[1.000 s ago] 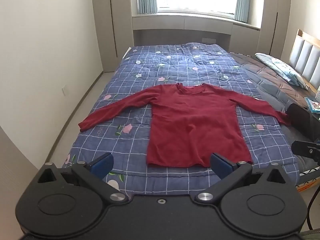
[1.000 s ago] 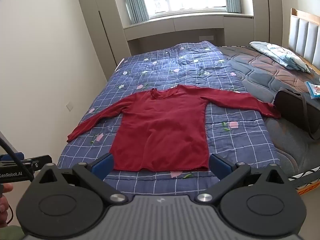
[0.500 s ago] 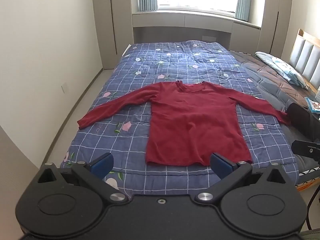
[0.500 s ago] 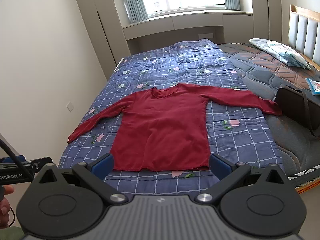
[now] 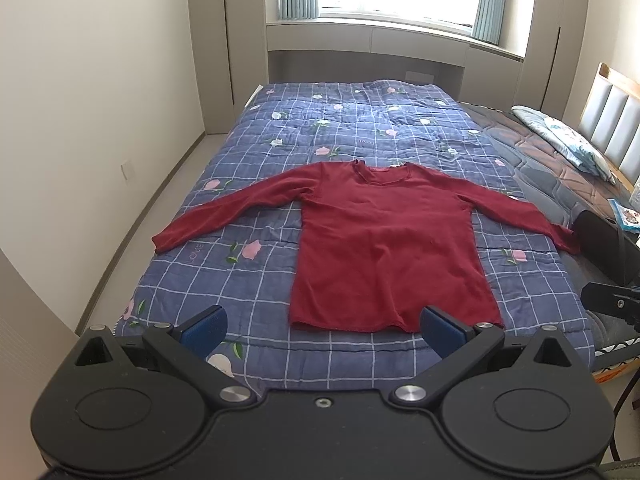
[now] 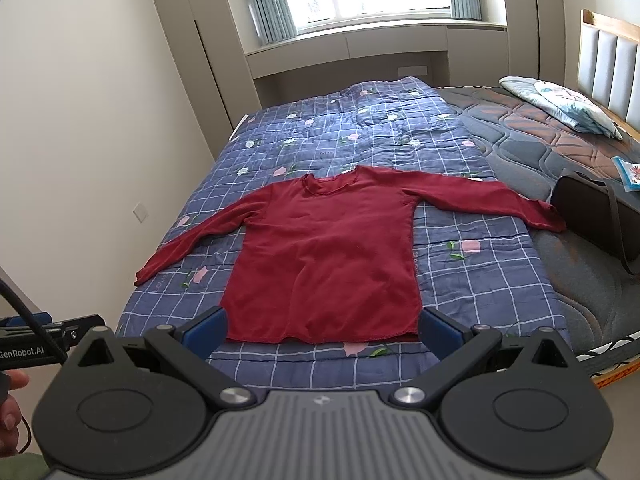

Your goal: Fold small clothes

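A dark red long-sleeved top (image 5: 384, 240) (image 6: 328, 260) lies flat on the blue checked quilt (image 5: 352, 128) (image 6: 360, 120), neck toward the window, both sleeves spread out sideways. My left gripper (image 5: 322, 326) hangs open in front of the bed's near edge, short of the hem, with nothing between its blue pads. My right gripper (image 6: 322, 330) is open too, level with the hem and empty. Each gripper shows at the edge of the other's view: the right gripper (image 5: 612, 302) and the left gripper (image 6: 44, 336).
A black bag (image 6: 592, 216) sits on the bare mattress (image 6: 532, 120) just past the right sleeve's cuff. A pillow (image 6: 560, 104) lies by the headboard. A wall runs along the left with a strip of floor (image 5: 160, 200). A hand (image 6: 10, 400) shows at lower left.
Both views have tilted upward slightly and drawn back a little; the top sits lower and farther from the fingers. The top has not moved, and both grippers stay open.
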